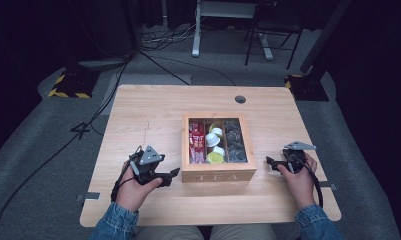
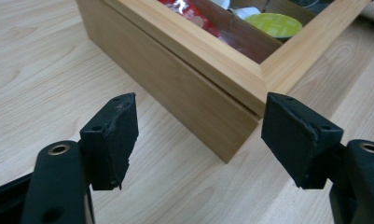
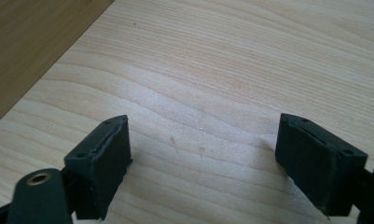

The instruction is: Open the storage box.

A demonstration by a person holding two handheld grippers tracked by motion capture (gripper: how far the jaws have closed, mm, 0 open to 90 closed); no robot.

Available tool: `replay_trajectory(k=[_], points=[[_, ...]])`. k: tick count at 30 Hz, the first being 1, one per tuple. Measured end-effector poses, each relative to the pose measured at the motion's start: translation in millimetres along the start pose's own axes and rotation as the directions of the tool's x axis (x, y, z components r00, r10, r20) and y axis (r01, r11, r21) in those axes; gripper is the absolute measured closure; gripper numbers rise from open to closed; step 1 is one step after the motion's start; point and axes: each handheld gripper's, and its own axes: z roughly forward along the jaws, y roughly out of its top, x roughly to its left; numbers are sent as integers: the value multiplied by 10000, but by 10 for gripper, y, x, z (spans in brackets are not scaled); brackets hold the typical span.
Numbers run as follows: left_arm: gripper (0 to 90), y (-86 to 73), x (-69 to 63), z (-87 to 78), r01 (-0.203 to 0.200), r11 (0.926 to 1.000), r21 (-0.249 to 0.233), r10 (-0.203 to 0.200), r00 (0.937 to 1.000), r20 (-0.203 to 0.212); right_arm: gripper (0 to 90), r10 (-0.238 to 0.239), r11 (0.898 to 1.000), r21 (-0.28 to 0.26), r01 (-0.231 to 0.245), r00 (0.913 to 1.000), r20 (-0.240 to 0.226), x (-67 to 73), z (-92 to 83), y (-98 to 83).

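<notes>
A wooden tea box (image 1: 218,175) marked TEA stands mid-table, its framed window lid lying down. Through the window I see red packets (image 1: 196,142), white capsules (image 1: 213,136), a yellow-green capsule (image 1: 215,157) and dark items (image 1: 234,140). My left gripper (image 1: 170,177) is open just left of the box's front left corner. In the left gripper view that corner of the box (image 2: 175,79) lies ahead of the open left gripper (image 2: 201,140), with nothing between its pads. My right gripper (image 1: 271,164) is open to the right of the box, and in its own view the right gripper (image 3: 203,158) sits over bare wood.
The table (image 1: 153,115) has a cable hole (image 1: 240,99) at the back right. The box's side wall (image 3: 31,42) fills the upper left of the right gripper view. Cables and yellow-black stand bases (image 1: 68,87) lie on the floor beyond the table.
</notes>
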Motion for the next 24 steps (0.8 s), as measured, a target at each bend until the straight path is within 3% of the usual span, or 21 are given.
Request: replay_trajectory(k=[3, 8, 15, 19, 24], points=[[285, -9, -81, 67, -338, 9994, -23, 338, 9994, 104, 180, -2, 10000, -1, 2, 10000, -2, 0, 0, 0], [308, -24, -149, 144, -493, 9987, -97, 495, 9987, 152, 182, -8, 10000, -6, 8, 10000, -11, 0, -1, 0], [421, -76, -208, 256, -550, 9985, 81, 548, 9981, 278, 183, -4, 10000, -5, 4, 10000, -21, 0, -1, -1], [530, -86, -237, 267, -726, 9972, 206, 719, 9969, 307, 186, 6, 10000, -3, -6, 10000, -47, 1, -2, -1], [546, -94, -242, 272, -816, 9961, 338, 809, 9965, 226, 187, -17, 10000, -18, 16, 10000, -56, -1, -2, -2]])
